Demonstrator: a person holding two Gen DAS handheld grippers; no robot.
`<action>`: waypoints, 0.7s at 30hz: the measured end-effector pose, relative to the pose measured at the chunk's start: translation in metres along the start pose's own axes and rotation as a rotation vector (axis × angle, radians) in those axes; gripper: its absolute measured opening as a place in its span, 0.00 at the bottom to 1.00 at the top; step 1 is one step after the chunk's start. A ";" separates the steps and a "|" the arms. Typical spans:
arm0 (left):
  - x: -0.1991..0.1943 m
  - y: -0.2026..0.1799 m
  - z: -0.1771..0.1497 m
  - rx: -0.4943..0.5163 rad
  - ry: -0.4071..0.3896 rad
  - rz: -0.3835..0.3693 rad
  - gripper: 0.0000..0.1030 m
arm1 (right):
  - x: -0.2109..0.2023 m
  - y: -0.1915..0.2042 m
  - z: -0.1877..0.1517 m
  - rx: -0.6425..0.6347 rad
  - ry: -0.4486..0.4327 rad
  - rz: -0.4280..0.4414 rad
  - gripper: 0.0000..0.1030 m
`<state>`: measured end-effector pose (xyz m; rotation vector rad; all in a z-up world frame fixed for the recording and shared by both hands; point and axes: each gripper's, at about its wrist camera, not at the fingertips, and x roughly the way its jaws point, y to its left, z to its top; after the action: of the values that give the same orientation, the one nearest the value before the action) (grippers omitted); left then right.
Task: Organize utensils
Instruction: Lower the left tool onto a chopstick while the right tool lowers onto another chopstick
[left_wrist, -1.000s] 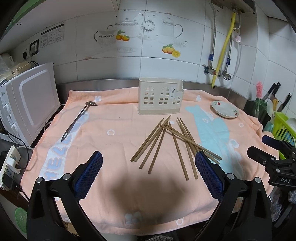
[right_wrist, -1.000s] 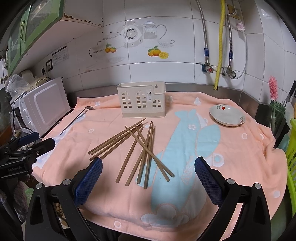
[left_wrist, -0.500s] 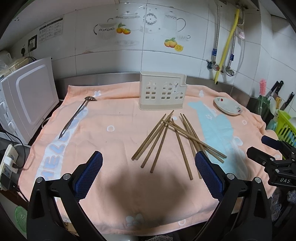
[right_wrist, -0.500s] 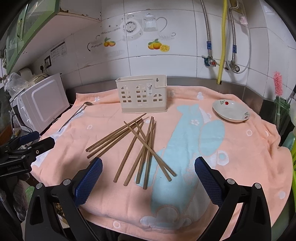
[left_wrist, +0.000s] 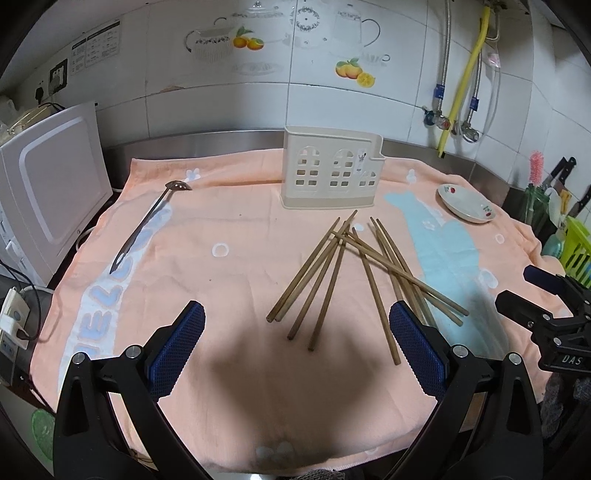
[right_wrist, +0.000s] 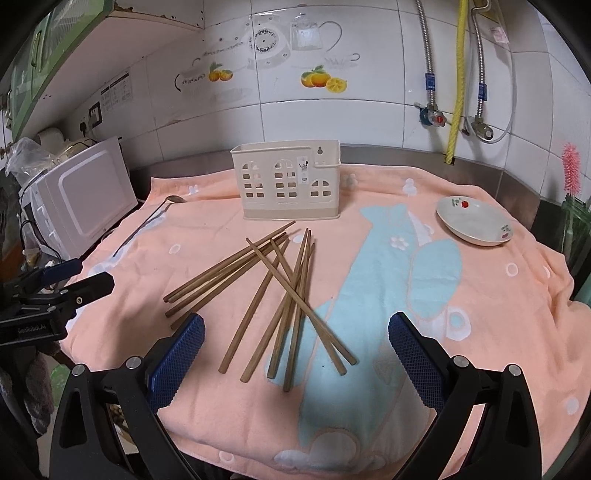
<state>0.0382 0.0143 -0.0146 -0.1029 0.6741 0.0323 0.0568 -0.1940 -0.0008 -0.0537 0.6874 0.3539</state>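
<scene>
Hovering over the near edge of the peach terry towel (left_wrist: 229, 280), my left gripper (left_wrist: 295, 339) and right gripper (right_wrist: 295, 343) are both spread wide, gripping nothing. Bare cloth lies between my left gripper's pads. Thin wooden chopsticks (right_wrist: 273, 295) lie crossed just ahead; beyond them stands the cream perforated plastic holder (right_wrist: 290, 188). A metal spoon (left_wrist: 147, 225) lies far left. "DAS" reads on my right gripper's body.

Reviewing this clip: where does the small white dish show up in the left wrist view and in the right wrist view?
Left wrist: the dish sits at the right, on the towel.
Right wrist: the dish sits at the right, above centre.
Shared landmark: the cream utensil holder, left of the dish in both.
</scene>
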 end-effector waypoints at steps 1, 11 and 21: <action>0.002 0.001 0.001 0.001 0.002 -0.002 0.95 | 0.001 0.000 0.000 -0.003 0.001 0.000 0.94; 0.031 0.009 0.002 0.006 0.045 -0.007 0.95 | 0.028 -0.007 0.002 -0.046 0.042 0.003 0.94; 0.061 0.013 -0.002 0.016 0.103 -0.046 0.88 | 0.055 -0.014 -0.004 -0.095 0.084 0.018 0.93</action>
<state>0.0839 0.0267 -0.0556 -0.1053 0.7746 -0.0224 0.0990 -0.1908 -0.0395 -0.1536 0.7540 0.4035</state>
